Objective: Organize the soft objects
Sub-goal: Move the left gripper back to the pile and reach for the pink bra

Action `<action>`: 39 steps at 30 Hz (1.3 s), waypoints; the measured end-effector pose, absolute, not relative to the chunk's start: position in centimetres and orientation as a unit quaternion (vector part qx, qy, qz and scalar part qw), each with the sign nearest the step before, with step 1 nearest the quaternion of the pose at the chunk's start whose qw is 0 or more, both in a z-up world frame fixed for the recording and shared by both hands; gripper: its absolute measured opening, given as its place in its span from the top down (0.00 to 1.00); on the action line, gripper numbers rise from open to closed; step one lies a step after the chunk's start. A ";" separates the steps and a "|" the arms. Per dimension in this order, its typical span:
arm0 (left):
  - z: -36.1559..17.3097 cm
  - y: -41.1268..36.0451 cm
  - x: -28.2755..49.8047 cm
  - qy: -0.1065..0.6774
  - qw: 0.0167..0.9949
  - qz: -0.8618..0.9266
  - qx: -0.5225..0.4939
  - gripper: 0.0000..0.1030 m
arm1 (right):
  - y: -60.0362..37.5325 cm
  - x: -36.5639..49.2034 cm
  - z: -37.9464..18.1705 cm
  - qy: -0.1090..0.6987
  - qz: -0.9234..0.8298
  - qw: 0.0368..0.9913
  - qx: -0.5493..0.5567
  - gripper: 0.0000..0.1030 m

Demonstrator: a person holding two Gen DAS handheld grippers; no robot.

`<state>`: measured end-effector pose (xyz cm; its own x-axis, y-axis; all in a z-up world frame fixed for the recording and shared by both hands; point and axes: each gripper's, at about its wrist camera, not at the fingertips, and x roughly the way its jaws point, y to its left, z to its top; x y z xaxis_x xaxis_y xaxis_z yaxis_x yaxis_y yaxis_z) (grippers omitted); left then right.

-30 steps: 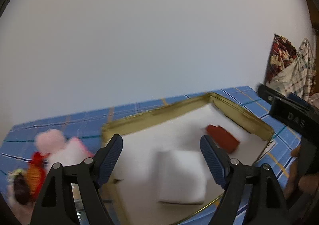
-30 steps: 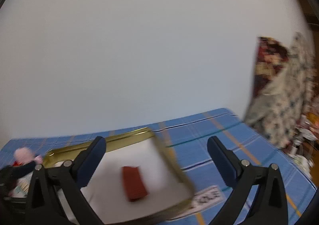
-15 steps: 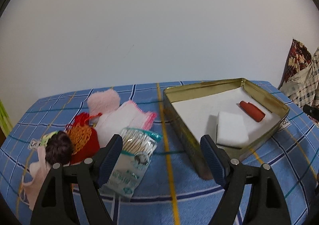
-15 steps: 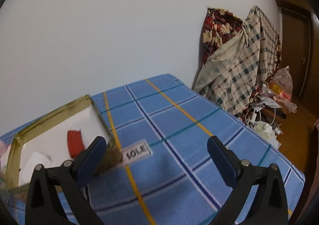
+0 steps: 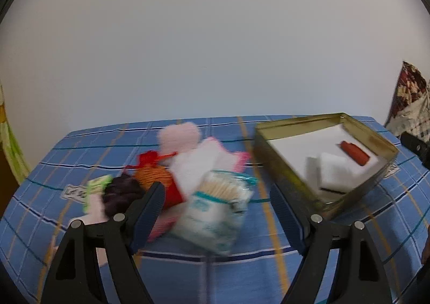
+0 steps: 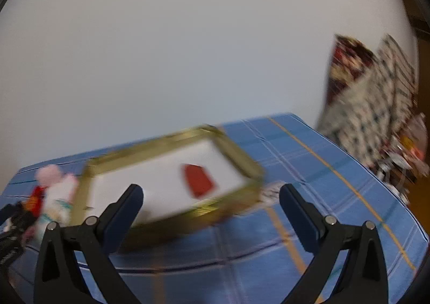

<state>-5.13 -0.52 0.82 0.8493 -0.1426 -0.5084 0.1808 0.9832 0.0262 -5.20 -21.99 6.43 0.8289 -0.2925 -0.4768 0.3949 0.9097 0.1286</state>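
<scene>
Fingers (image 5: 146,209) of left gripper (image 5: 215,212) spread wide, empty, above cotton-swab pack (image 5: 217,207). Right gripper (image 6: 211,212) fingers also apart, nothing btwn. Soft-toy pile (image 5: 166,166) sits left of gold tin (image 5: 282,169) on blue-check tabletop (image 5: 242,271); white sponge (image 5: 333,172) + red item (image 5: 354,154) inside tin.

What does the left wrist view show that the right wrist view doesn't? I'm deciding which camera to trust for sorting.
Only the left wrist view shows the cotton swab pack, the orange yarn pouch, the dark fuzzy ball and the white sponge in the tin.

Only the right wrist view shows the tablecloth's right end and clutter beyond it.

Both share the gold tin, the red item inside it, and open, empty jaws.
</scene>
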 end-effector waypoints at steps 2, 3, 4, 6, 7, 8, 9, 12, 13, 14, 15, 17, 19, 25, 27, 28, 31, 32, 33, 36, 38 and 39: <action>1.0 1.3 -5.2 0.260 0.962 -0.072 0.031 0.20 | -19.3 -4.6 7.2 0.209 -0.152 0.961 0.101 0.00; 1.0 2.1 -5.1 0.259 0.963 -0.067 0.027 0.20 | -18.2 -4.3 7.5 0.199 -0.141 0.965 0.095 0.00; 1.1 3.1 -5.2 0.258 0.964 -0.060 0.024 0.20 | -17.3 -4.0 7.7 0.192 -0.133 0.968 0.090 0.00; 1.2 4.8 -5.3 0.255 0.966 -0.046 0.019 0.20 | -15.4 -3.5 8.0 0.181 -0.114 0.974 0.080 0.00; 1.3 5.6 -5.5 0.253 0.967 -0.038 0.016 0.20 | -14.2 -3.1 8.1 0.178 -0.101 0.976 0.074 0.00; 1.4 6.7 -5.5 0.252 0.967 -0.030 0.010 0.20 | -13.6 -2.9 8.2 0.177 -0.095 0.977 0.072 0.00; 1.5 7.4 -5.5 0.252 0.967 -0.025 0.006 0.20 | -12.6 -2.6 8.2 0.175 -0.085 0.979 0.068 0.00; 1.6 9.8 -5.5 0.252 0.968 -0.005 -0.005 0.20 | -11.1 -2.2 8.4 0.169 -0.068 0.981 0.060 0.00; 1.7 10.8 -5.6 0.250 0.968 0.003 -0.008 0.20 | -10.5 -2.0 8.4 0.168 -0.060 0.982 0.060 0.00; 1.7 11.2 -5.7 0.250 0.968 0.006 -0.009 0.20 | -10.3 -1.9 8.4 0.167 -0.053 0.983 0.061 0.00; 1.7 11.9 -5.8 0.249 0.968 0.012 -0.009 0.20 | -9.9 -1.7 8.3 0.166 -0.045 0.983 0.062 0.00; 1.6 13.3 -6.0 0.250 0.968 0.026 -0.010 0.20 | -8.9 -1.2 8.2 0.168 -0.028 0.983 0.063 0.00; 1.4 14.5 -6.2 0.252 0.967 0.034 -0.015 0.20 | -8.0 -0.7 8.2 0.172 -0.015 0.983 0.061 0.00; 0.0 17.2 -6.7 0.273 0.961 0.036 -0.011 0.20 | -4.9 0.4 7.8 0.179 0.029 0.982 0.061 0.00; -0.8 17.6 -6.7 0.289 0.957 0.018 -0.010 0.20 | -3.7 0.9 7.7 0.184 0.045 0.980 0.059 0.00; -1.3 17.7 -6.7 0.302 0.953 0.004 -0.005 0.20 | -3.1 1.3 7.5 0.187 0.052 0.979 0.057 0.00; -2.3 17.1 -6.6 0.323 0.946 -0.017 0.015 0.20 | -1.6 2.0 7.1 0.191 0.062 0.978 0.051 0.00; -2.4 16.9 -6.5 0.326 0.945 -0.025 0.019 0.20 | -1.0 2.2 6.9 0.194 0.065 0.978 0.049 0.00; -2.5 16.8 -6.4 0.330 0.943 -0.035 0.019 0.20 | -0.5 2.5 6.7 0.198 0.072 0.976 0.048 0.00; -3.1 16.3 -5.5 0.351 0.934 -0.064 0.008 0.20 | 0.6 3.1 6.3 0.208 0.076 0.974 0.041 0.00; -3.6 15.8 -4.7 0.371 0.927 -0.062 0.010 0.20 | 1.2 3.2 6.0 0.213 0.080 0.973 0.034 0.00; -3.8 15.6 -4.4 0.380 0.923 -0.060 0.010 0.20 | 1.3 3.1 5.8 0.213 0.079 0.973 0.030 0.00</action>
